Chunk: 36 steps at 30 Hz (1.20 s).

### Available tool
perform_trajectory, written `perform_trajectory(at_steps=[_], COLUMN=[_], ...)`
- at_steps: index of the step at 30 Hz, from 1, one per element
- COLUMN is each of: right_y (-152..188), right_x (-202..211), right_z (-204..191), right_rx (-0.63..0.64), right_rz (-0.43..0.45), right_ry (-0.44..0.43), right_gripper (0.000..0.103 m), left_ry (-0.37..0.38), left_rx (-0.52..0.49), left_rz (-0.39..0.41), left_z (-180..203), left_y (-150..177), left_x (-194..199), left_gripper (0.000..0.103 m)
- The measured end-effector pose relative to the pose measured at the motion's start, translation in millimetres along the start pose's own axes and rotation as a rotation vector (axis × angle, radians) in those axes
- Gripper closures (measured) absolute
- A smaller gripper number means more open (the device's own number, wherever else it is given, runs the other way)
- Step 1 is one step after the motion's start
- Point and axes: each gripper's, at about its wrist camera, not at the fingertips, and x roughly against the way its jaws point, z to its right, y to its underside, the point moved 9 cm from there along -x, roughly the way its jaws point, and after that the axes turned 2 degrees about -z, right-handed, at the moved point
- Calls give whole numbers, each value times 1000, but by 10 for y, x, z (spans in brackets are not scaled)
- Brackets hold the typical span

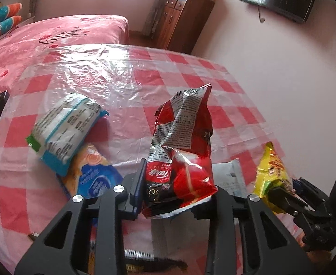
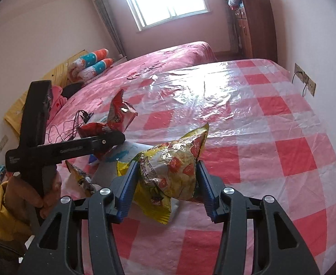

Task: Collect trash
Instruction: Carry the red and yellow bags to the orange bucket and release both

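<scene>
Trash was mid-pickup: two wrappers were in hand, the rest was still loose on the bench (image 1: pixel 225 73).

- Left claw (image 1: pixel 177 183) was clamped on the red milk-tea packet (image 1: pixel 181 142). The packet stood upright between the pads, crumpled, and looked lifted clear of the checked plastic cover.
- Right claw (image 2: pixel 165 178) was gripping the yellow snack bag (image 2: pixel 175 171). Both blue pads pressed its sides and the bag bulged between them. Its lower corner hung below the fingers, and I couldn't tell whether it still touched the bench.
- Still lying out: a white-and-blue tissue pack (image 1: pixel 64 133), resting partly on top of an orange-and-blue wrapper (image 1: pixel 92 174), both left of the red packet. A grey-white wrapper (image 1: pixel 227 176) lay between the two claws. Another small yellow wrapper (image 2: pixel 80 178) sat near the bench edge in the right wrist view.
- No bin or bag for the trash showed in either view, so the drop-off point was unknown.

My read: early-to-middle of the job. Two pieces were secured but not deposited, and at least four were left to grab. Nothing looked binned yet, as far as these views showed.
</scene>
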Motion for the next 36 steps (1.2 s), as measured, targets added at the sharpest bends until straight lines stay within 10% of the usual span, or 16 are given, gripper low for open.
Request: perform_trajectory(at_steps=[19, 36], right_y=[109, 205], right_x=[35, -198], right_z=[-627, -2046], right_rx=[29, 221], right_rz=[-43, -137], right_ry=[-64, -271], right_gripper=[52, 51], left_ry=[79, -58], left_rx=[90, 298], left_rz=[120, 184], left_z=[-334, -1458], left_y=[305, 1004], left_x=[929, 1645], left_gripper=[71, 71])
